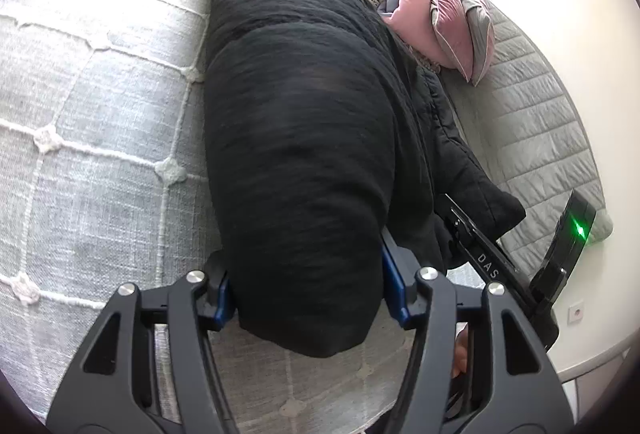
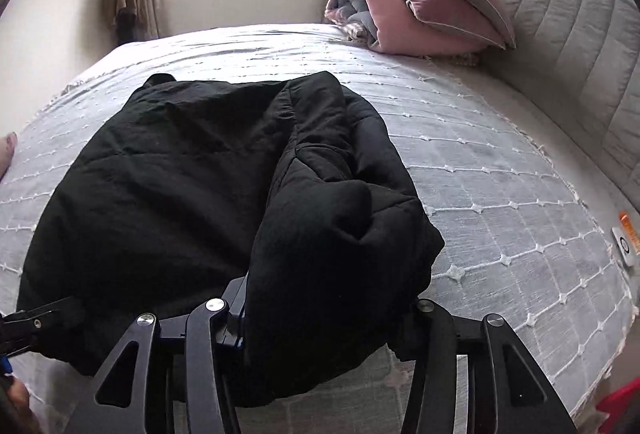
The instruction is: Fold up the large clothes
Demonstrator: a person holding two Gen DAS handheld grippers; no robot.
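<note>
In the left wrist view, the left tongs (image 1: 308,298) were clenched on a thick fold of the black jacket (image 1: 304,122), which stretched away over the bed (image 1: 80,106) toward the pink pillow (image 1: 424,18).

In the right wrist view, the right tongs (image 2: 324,318) gripped the jacket's (image 2: 168,186) bunched near edge; fabric hid their fingertips.

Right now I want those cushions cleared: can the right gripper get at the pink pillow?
Probably not: the right gripper is clamped on the black jacket, and the pink pillow lies across the bed by the headboard.
</note>
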